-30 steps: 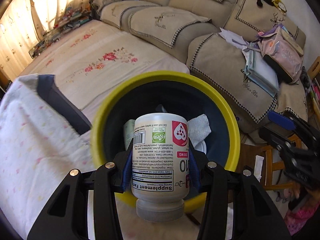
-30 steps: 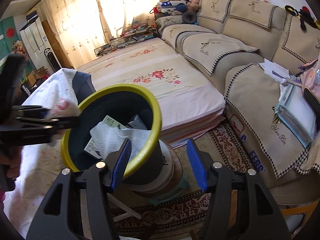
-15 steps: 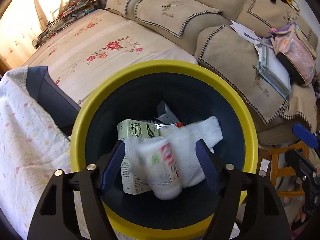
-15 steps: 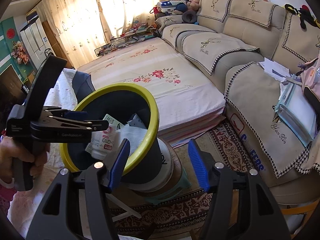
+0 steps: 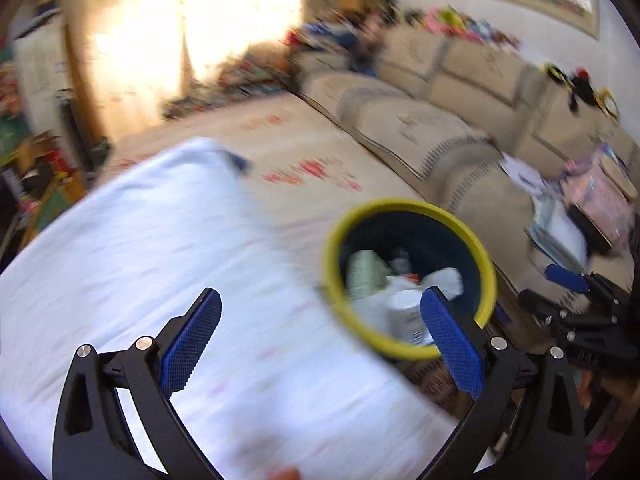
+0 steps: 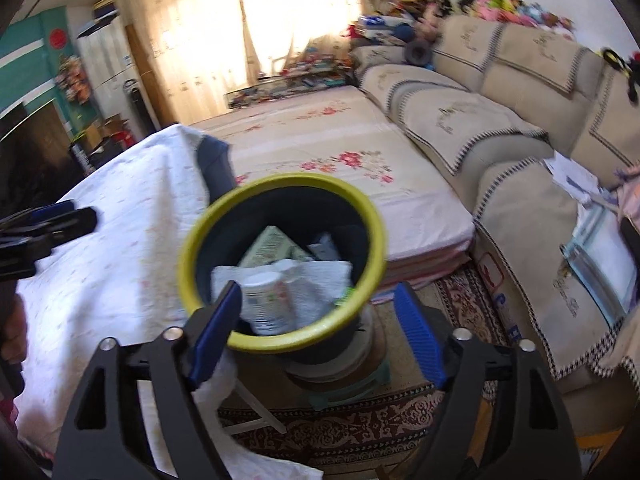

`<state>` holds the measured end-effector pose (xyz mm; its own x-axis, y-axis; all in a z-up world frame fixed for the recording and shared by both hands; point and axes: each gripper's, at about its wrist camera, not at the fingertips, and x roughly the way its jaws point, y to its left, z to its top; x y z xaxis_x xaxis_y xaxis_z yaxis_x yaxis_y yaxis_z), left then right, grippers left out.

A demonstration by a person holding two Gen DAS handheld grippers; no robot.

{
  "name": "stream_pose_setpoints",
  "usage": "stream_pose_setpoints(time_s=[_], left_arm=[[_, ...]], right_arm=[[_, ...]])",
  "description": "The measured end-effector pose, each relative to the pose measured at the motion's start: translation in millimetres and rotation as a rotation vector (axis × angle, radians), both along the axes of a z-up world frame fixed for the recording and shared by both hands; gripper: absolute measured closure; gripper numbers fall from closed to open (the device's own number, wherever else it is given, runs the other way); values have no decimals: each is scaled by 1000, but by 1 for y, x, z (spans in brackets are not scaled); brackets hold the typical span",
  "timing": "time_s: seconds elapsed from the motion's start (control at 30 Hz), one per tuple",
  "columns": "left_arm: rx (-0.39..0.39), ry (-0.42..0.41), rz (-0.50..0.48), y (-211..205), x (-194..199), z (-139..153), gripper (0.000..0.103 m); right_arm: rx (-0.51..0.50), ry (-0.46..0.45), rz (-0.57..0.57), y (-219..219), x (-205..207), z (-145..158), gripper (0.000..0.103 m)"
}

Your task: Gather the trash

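A dark bin with a yellow rim (image 5: 408, 204) (image 6: 280, 182) stands beside the table. Inside it lie a white supplement bottle (image 6: 266, 300) (image 5: 406, 314), a crumpled white tissue (image 6: 320, 280), a green carton (image 6: 272, 246) and other scraps. My left gripper (image 5: 320, 340) is open and empty, over the tablecloth just left of the bin; its view is blurred. My right gripper (image 6: 318, 334) is open and empty, in front of the bin's near rim. The left gripper also shows in the right wrist view (image 6: 48, 222) at the far left.
A table with a white flowered cloth (image 6: 108, 264) is left of the bin. The bin sits on a stack of round things on a green stool (image 6: 348, 384) over a patterned rug. A beige sofa (image 6: 520, 152) with papers and bags, and a floral mattress (image 6: 320, 148), lie behind.
The left gripper opened and dropped the supplement bottle into the bin, then pulled back and swung left over the table. The right gripper moved closer to the bin.
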<state>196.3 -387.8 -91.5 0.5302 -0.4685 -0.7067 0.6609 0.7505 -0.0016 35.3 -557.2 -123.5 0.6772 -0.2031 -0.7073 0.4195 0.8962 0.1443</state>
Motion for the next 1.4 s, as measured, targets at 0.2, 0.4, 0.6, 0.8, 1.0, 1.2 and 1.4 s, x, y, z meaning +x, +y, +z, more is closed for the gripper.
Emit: stream_pose_setpoints(time_s=[0.2,0.4,0.6,0.8,1.0,1.2,1.4], left_arm=[[-17,-136,276,133,-41,22,5],[-61,-163,524,254,-72,42,5],[-79,-213,649,331,-112,59,5],[-123,-236,695,365,-144,70,5],[-149,-243,674,362,-163,72,5],[-151,-238,652,349,-166,73,5],[-138,-229,638,337,-161,73,5]], right_arm=[[-53,-64,134,62,7,32,7],[-110,-115,235,116,10,60,7],[-163,-146,287,157,2,80,7],[-180,-182,312,181,-14,94,7],[-175,-178,297,183,-26,92,7],[-169,-176,295,182,-30,86,7],[-166,-182,291,179,-32,84,7]])
